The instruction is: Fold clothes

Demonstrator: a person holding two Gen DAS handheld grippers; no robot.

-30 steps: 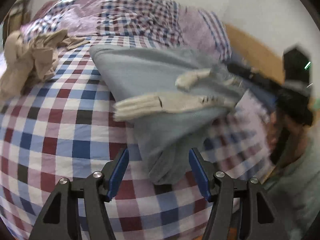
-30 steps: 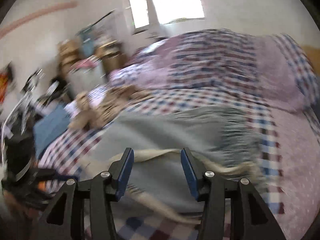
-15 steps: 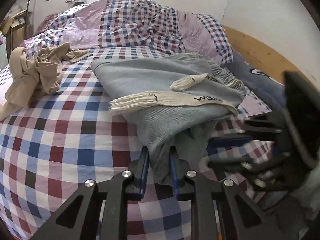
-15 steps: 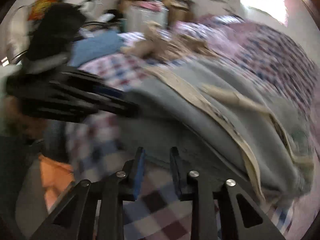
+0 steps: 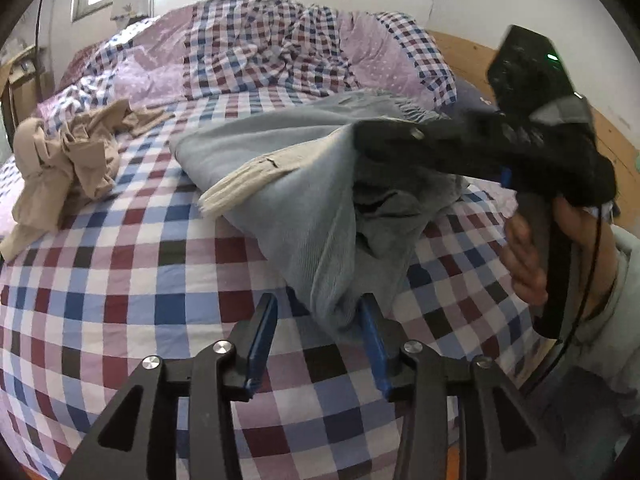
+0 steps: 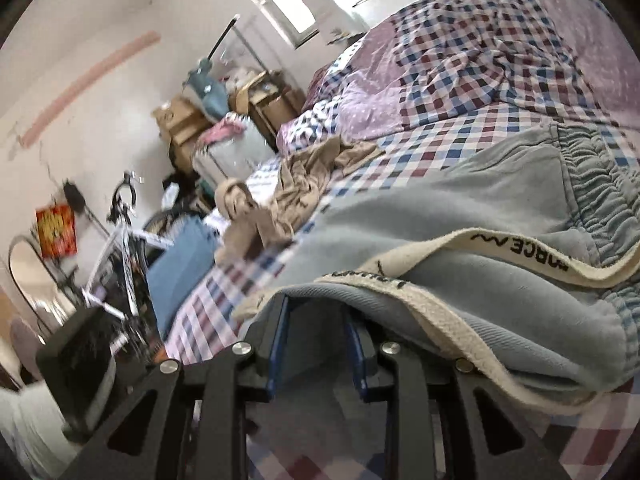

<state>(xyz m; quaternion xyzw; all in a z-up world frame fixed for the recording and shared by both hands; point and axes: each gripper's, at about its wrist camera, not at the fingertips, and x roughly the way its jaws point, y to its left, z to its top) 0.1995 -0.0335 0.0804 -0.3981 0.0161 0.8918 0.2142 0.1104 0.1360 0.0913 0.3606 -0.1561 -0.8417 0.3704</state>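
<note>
On a bed spread with a blue, maroon and white checked sheet [image 5: 120,280], the left tongs [image 5: 316,340] sit spread apart at the near tip of a pale blue-grey sweat garment with a cream drawstring [image 5: 296,184], one blue pad touching the cloth, nothing pinched. The garment lies folded across the middle of the bed, its long axis running from that near tip away toward the gathered waistband by the pillows. From the right, a hand [image 5: 528,252] grips the handle of the right tongs [image 6: 316,344], which reach leftward under a lifted fold, jaws parted with cloth draped over them. Farther left lies a crumpled beige garment [image 5: 68,164], well apart. Beyond, a rumpled purple-and-checked quilt [image 5: 272,48] is heaped at the head.
</note>
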